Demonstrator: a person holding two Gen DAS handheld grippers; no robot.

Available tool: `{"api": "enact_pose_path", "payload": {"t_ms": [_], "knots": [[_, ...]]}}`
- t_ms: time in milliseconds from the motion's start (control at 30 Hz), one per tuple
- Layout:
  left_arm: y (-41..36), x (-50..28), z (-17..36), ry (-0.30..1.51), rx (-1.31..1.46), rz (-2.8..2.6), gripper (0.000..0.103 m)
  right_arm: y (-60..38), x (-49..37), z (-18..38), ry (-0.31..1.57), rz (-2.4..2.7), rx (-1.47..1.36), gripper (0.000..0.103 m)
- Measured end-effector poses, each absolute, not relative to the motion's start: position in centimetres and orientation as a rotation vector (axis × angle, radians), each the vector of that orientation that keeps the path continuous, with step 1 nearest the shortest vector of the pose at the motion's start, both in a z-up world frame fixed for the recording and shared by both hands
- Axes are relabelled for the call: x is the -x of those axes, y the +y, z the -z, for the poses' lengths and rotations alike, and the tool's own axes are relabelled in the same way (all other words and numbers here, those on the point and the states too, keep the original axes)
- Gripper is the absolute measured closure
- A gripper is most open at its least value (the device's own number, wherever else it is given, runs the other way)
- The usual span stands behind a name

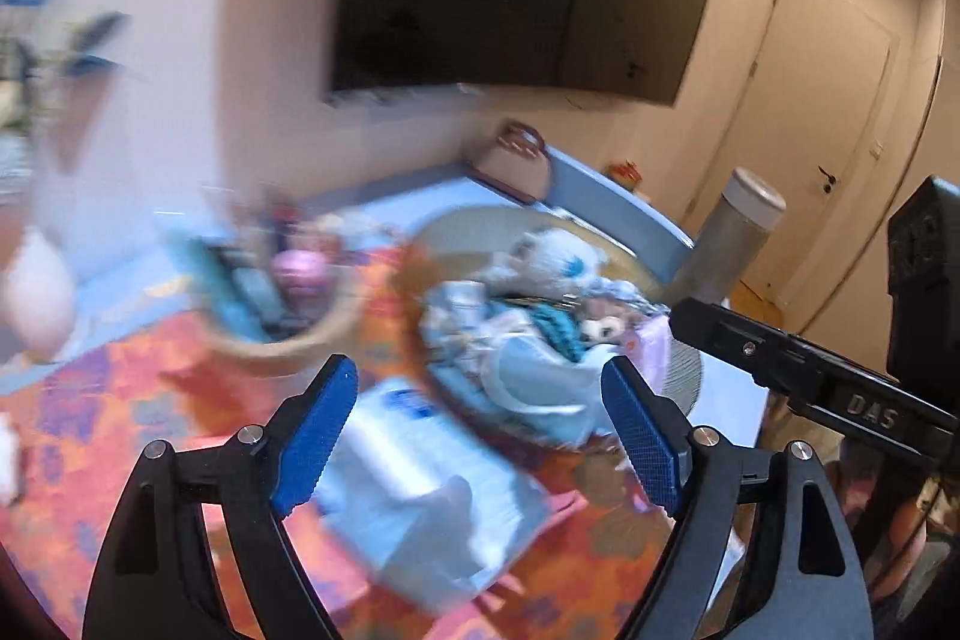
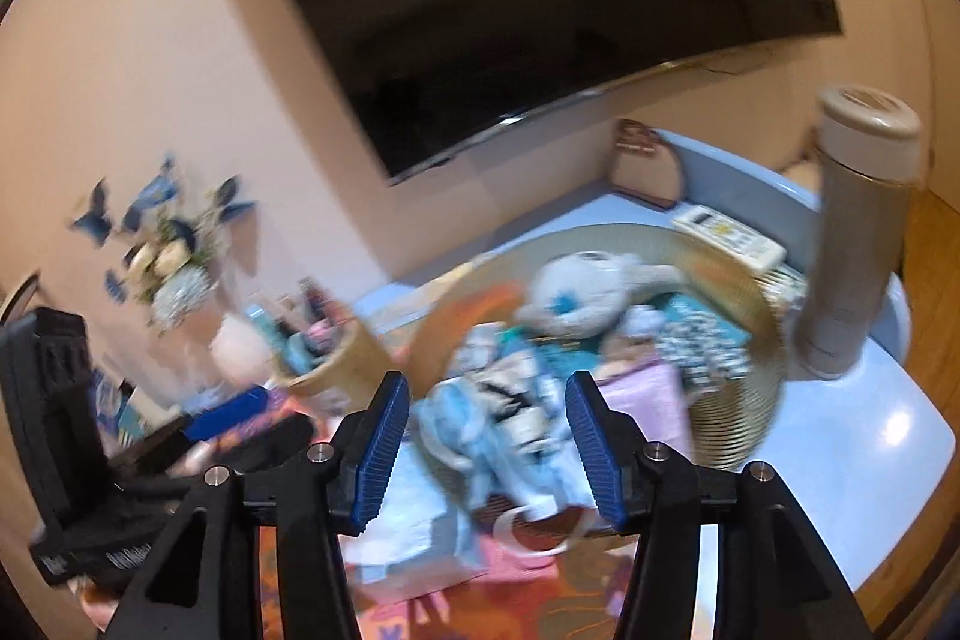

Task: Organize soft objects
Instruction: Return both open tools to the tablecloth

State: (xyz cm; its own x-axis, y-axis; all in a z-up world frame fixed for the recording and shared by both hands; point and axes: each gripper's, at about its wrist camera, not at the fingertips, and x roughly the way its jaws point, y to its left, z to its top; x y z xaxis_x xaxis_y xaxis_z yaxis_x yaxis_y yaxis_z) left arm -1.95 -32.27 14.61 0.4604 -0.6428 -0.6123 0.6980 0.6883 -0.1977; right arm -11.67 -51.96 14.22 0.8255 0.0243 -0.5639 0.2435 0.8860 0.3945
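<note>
While claws [image 1: 486, 436] gape, basket [image 2: 744, 424] heaped.

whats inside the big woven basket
The woven basket holds a grey-white plush toy on top, pale blue clothes and patterned fabric. Whatever lies beneath is covered.

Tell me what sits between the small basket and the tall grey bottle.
The large woven basket, heaped with soft toys and clothes, fills that stretch; clearest in the right wrist view.

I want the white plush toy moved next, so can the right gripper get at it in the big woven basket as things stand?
Probably yes. The right gripper is open and empty, pointing at the woven basket. The white plush toy lies on top at the far side, uncovered; the gripper would only have to pass over the light blue cloth nearer it.
</note>
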Motion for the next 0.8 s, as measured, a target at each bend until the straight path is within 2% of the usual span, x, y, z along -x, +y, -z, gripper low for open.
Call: {"api": "enact_pose_path", "payload": {"t_ms": [133, 267, 433, 600, 800], "knots": [[-24.1, 1.9, -17.9, 0.627, -0.037, 0.689, 0.018, -47.3, 10.4, -15.0, 0.595, 0.038, -0.424, 0.043], [-14.4, 2.8, -20.6, 0.540, -0.016, 0.494, 0.002, -41.2, 8.7, -15.3, 0.616, -0.080, -0.353, 0.043], [-2.7, 3.8, -21.2, 0.523, 0.055, 0.252, 0.001, -33.5, 6.4, -14.0, 0.674, -0.189, -0.271, 0.041], [4.1, 3.0, -17.6, 0.600, 0.162, 0.154, 0.001, -26.0, 3.9, -10.8, 0.757, -0.280, -0.207, 0.039], [3.5, -0.4, -8.9, 0.718, 0.172, 0.077, 0.001, -20.8, 1.5, -4.7, 0.844, -0.169, -0.028, 0.039]]}}
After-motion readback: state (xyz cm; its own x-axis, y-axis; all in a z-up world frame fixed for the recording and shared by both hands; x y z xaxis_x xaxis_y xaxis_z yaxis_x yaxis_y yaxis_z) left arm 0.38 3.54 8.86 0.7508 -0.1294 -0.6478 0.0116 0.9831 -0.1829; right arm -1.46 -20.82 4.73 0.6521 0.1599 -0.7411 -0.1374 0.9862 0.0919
